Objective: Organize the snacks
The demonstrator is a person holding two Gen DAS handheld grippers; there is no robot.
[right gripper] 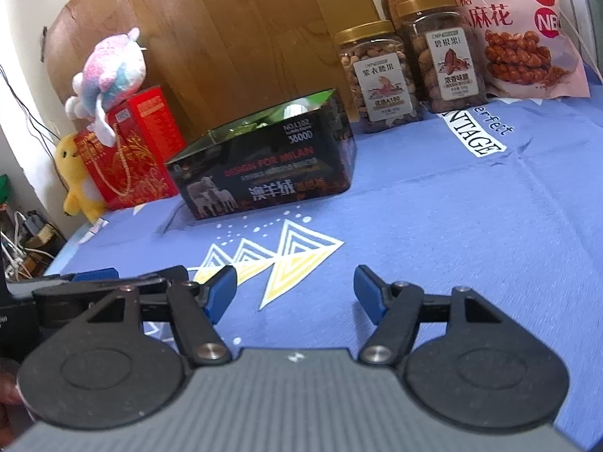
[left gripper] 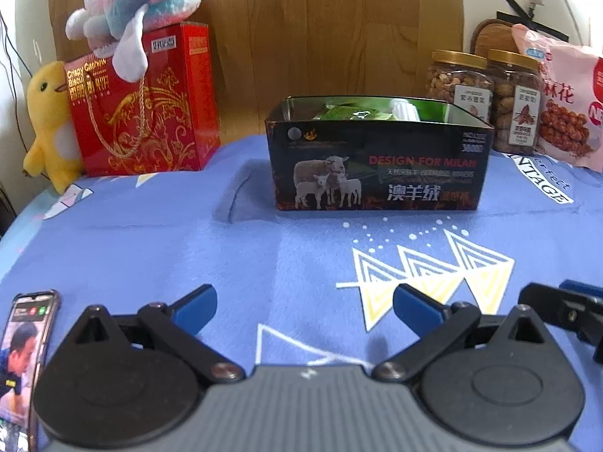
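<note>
A black open box (left gripper: 377,165) printed with sheep stands on the blue cloth, with green snack packets (left gripper: 350,113) inside; it also shows in the right wrist view (right gripper: 264,173). Two gold-lidded nut jars (right gripper: 380,79) (right gripper: 441,60) and a pink snack bag (right gripper: 527,34) stand at the back right, also seen in the left wrist view as jars (left gripper: 458,83) (left gripper: 516,101) and bag (left gripper: 565,101). My left gripper (left gripper: 305,310) is open and empty, low over the cloth. My right gripper (right gripper: 296,293) is open and empty beside it.
A red biscuit box (left gripper: 147,101) with a pastel plush (left gripper: 139,3) on top and a yellow plush (left gripper: 49,124) stand at the back left. A phone (left gripper: 22,354) lies at the near left. A wooden board (left gripper: 320,37) stands behind.
</note>
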